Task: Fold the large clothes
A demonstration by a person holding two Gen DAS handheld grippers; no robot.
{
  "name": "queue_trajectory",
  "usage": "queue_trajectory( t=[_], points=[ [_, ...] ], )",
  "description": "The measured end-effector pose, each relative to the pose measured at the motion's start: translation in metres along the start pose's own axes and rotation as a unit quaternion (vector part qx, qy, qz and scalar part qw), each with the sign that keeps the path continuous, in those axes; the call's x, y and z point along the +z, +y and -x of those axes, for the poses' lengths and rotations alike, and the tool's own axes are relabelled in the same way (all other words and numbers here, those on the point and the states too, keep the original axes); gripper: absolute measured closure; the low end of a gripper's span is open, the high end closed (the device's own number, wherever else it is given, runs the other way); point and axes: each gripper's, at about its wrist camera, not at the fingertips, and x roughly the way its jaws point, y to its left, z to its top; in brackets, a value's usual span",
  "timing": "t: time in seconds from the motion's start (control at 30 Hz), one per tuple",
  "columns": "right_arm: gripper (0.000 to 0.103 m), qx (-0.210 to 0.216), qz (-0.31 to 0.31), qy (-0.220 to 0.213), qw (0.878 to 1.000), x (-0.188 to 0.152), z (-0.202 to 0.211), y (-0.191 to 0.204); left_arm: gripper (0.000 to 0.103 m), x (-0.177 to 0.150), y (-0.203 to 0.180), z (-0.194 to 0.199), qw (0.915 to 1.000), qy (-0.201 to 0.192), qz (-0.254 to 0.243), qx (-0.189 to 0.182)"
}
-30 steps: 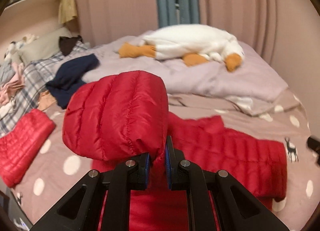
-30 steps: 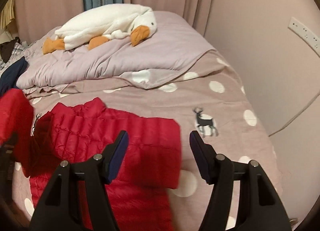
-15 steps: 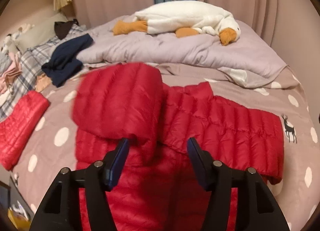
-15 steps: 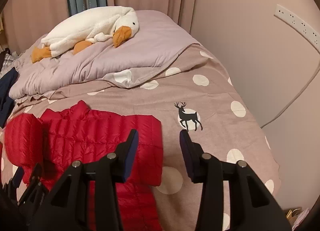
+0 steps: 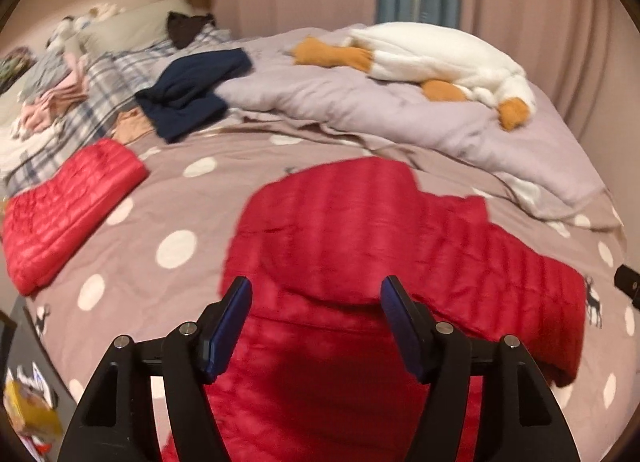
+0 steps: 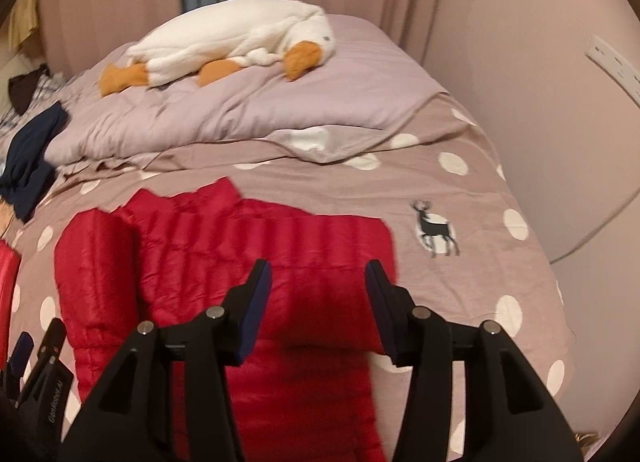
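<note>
A red quilted puffer jacket (image 5: 360,246) lies on the polka-dot bed cover (image 5: 176,250), with its left sleeve folded over the body and its right sleeve lying across the chest. It also shows in the right wrist view (image 6: 248,254). My left gripper (image 5: 316,302) is open and empty above the folded sleeve. My right gripper (image 6: 316,286) is open and empty above the jacket's right sleeve cuff (image 6: 360,262). The left gripper's tip shows at the lower left of the right wrist view (image 6: 36,358).
A second red quilted garment (image 5: 68,210), folded, lies at the left. A navy garment (image 5: 192,90), plaid bedding with loose clothes (image 5: 64,102), a lilac duvet (image 5: 400,114) and a white goose plush (image 5: 436,62) lie farther back. A wall (image 6: 560,102) runs along the bed's right side.
My left gripper opened and let go of the left sleeve, which now lies folded over the jacket body. Both grippers have pulled back a little.
</note>
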Motion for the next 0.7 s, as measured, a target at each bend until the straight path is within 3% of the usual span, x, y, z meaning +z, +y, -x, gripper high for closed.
queue_trajectory(
  t=[0.2,0.37,0.5,0.7],
  points=[
    [0.036,0.041,0.032,0.006,0.999,-0.006,-0.002,0.053,0.037,0.008,0.048,-0.01,0.9987,-0.005,0.03,0.042],
    [0.022,0.086,0.086,0.008,0.993,-0.014,-0.003,0.12,0.037,0.01,0.096,-0.017,0.9937,-0.001,0.073,0.085],
    [0.003,0.13,0.116,-0.002,0.985,-0.02,-0.003,0.163,0.037,0.014,0.128,-0.028,0.9905,0.013,0.094,0.1],
    [0.001,0.149,0.155,-0.009,0.976,-0.027,-0.028,0.226,0.037,0.014,0.16,-0.035,0.9862,0.01,0.118,0.116]
  ],
)
